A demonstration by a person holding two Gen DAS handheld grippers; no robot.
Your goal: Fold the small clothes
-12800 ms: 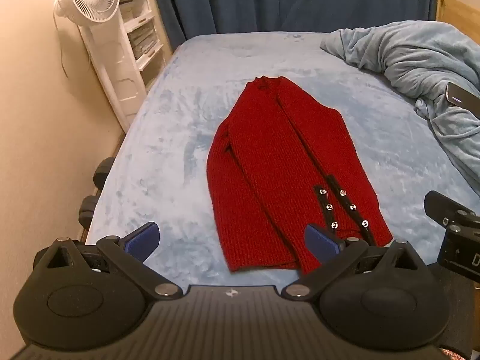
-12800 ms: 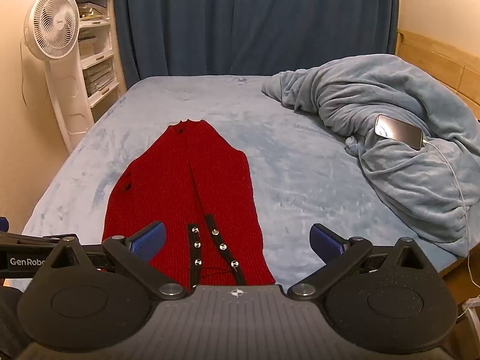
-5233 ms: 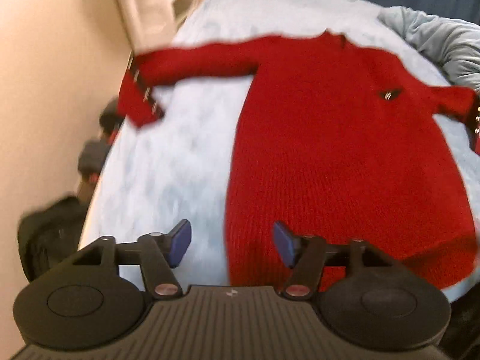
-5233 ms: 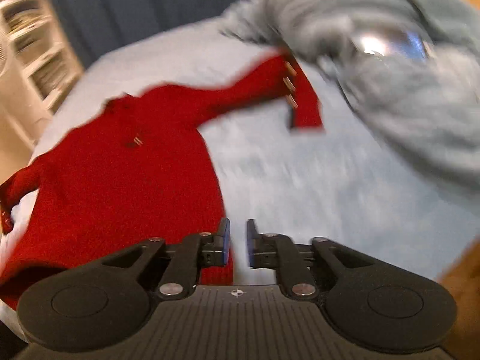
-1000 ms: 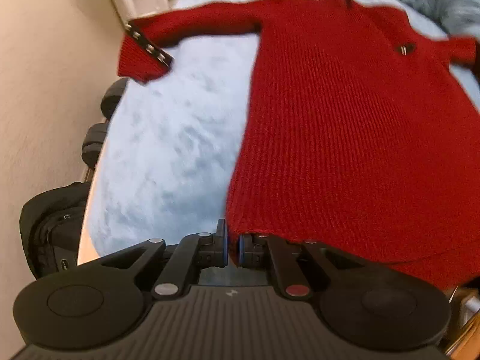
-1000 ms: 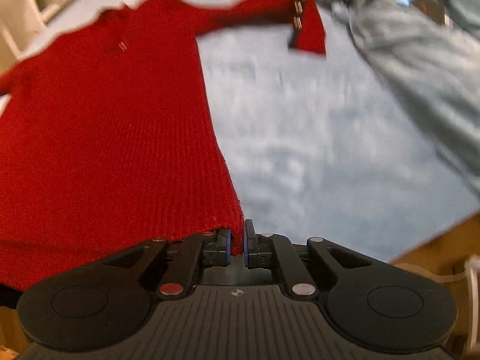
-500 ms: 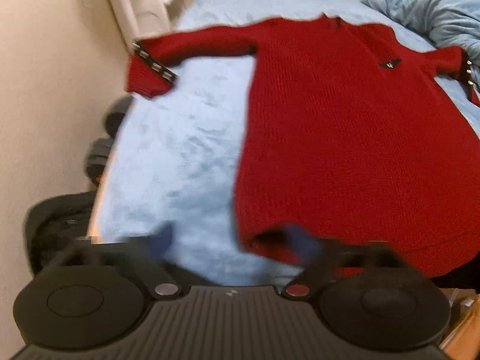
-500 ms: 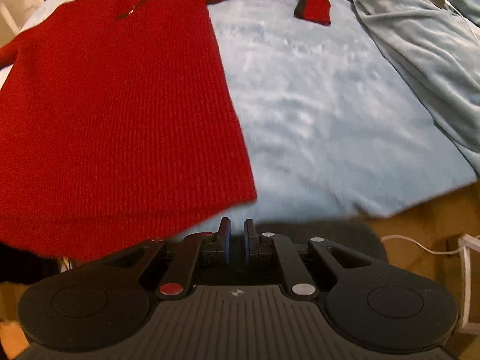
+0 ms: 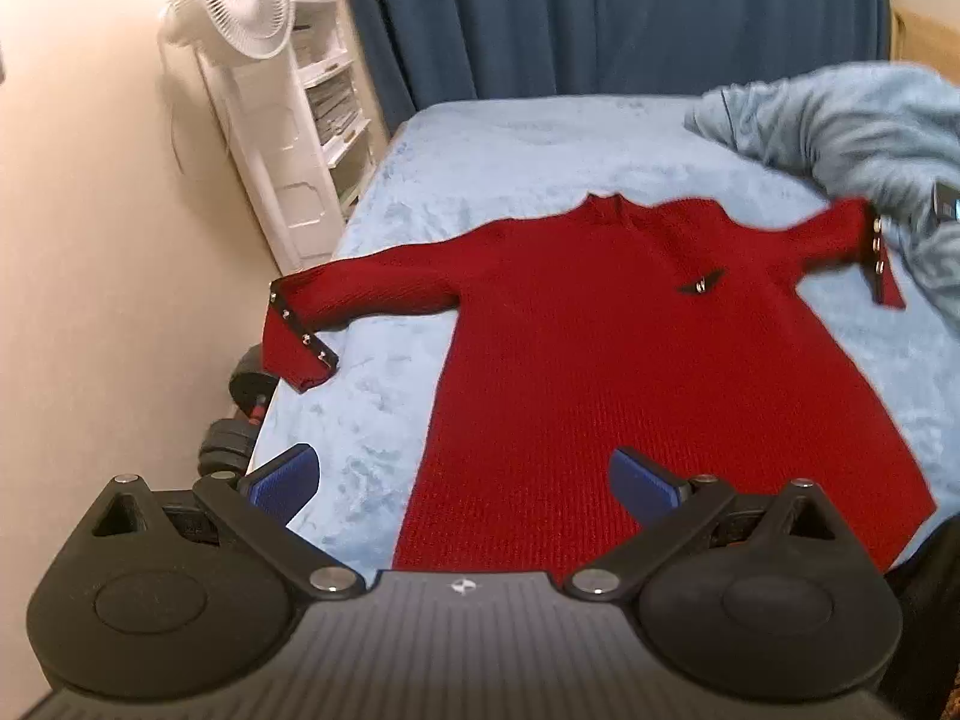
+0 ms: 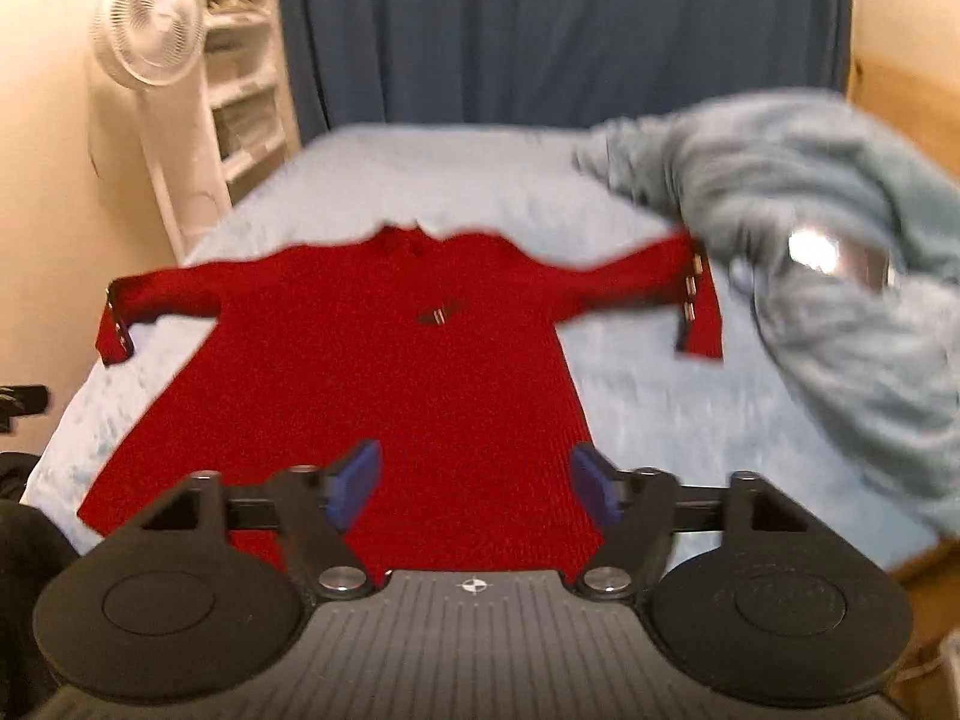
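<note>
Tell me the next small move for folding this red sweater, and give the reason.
Probably take the left tool to the left sleeve cuff and fold it across the body. The red sweater lies spread flat on the bed, sleeves out sideways, and both tools, the right tool too, have just opened and hold nothing.

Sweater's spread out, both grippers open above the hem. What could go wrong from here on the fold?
1. The left cuff of the red sweater lies at the bed edge above dumbbells; a tug might drag it off.
2. The right cuff lies beside the rumpled blanket with a phone on it; grabbing there could snag either.
3. Left gripper and right gripper have just been opening, nothing between the jaws; the hem may have shifted.
</note>
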